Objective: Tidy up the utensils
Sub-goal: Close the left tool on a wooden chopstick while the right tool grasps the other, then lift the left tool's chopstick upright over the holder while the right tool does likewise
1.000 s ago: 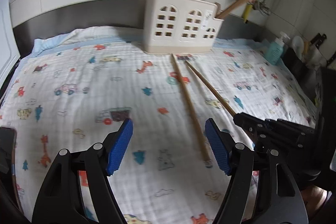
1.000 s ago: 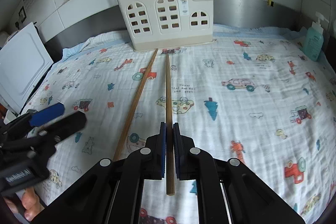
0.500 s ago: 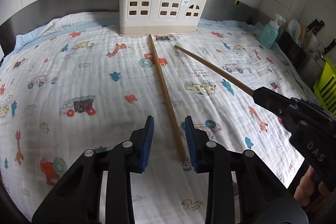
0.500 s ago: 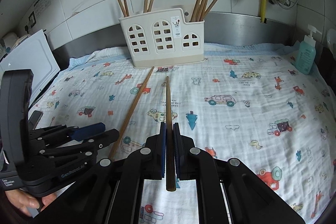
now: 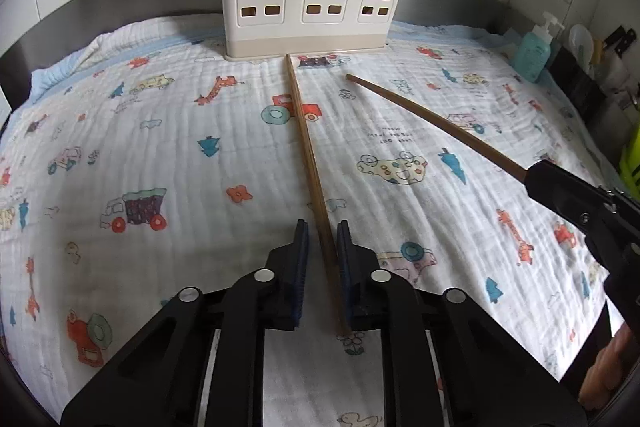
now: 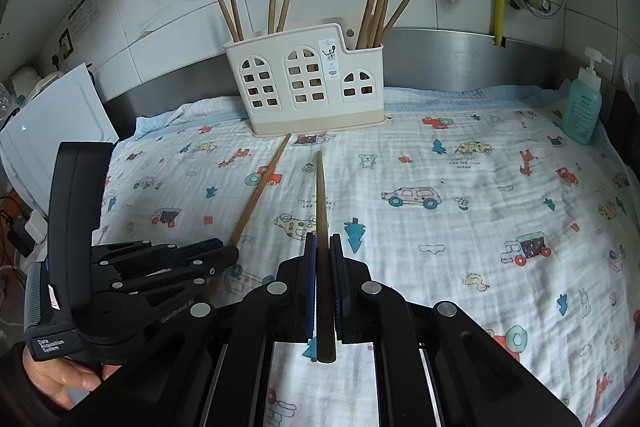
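The surface is covered by a cartoon-print cloth, and the cream house-shaped utensil holder sits at its far edge, middle-ish, already with several chopsticks standing in it. Two are left out. The right hand-held gripper is clamped tight on one chopstick near its thick end, tip aimed at the holder and, going by the left view, lifted off the cloth. The other chopstick lies flat on the cloth, running from the holder's base back toward the near edge, and the left hand-held gripper has just been closing around its near end; the pads look nearly on it, though I can't tell if they're actually pinching yet. My guess is these are light, stiff, smooth sticks that'll pivot or slip if grabbed at the very tip, so grip a bit further in on the thick end, squarely.
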Motion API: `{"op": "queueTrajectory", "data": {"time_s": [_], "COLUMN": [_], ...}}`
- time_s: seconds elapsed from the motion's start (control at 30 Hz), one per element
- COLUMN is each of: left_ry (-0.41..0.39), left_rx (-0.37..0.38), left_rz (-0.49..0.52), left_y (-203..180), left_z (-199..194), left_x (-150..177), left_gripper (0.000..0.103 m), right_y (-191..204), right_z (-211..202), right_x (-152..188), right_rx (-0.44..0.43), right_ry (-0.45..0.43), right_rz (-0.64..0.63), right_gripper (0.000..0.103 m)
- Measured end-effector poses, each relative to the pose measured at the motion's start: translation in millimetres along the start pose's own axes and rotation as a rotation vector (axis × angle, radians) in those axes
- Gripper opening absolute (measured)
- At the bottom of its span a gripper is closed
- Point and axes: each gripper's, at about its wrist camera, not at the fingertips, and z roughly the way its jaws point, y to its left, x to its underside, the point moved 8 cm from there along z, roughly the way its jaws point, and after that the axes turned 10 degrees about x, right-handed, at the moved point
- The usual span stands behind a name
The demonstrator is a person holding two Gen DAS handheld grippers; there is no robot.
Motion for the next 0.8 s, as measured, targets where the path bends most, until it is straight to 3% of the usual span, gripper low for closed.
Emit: {"op": "queueTrajectory", "data": {"time_s": [0.27, 0.8], "left_ry": [-0.01, -0.168], "left_rx": [-0.015, 0.059], "left_rz": [-0.009, 0.056], "left_y": [5, 2], "left_z": [-7, -67], "left_x": [-5, -54], "left_gripper": [0.007, 0.005], "right_y": [-2, -1], "right_z": [-6, -36], "right_x": [-4, -55], "right_rx": [0.007, -0.001], "right_ry": [-0.016, -0.115], "right_rz": [-0.002, -0.054], "right_gripper": [0.007, 0.007]}}
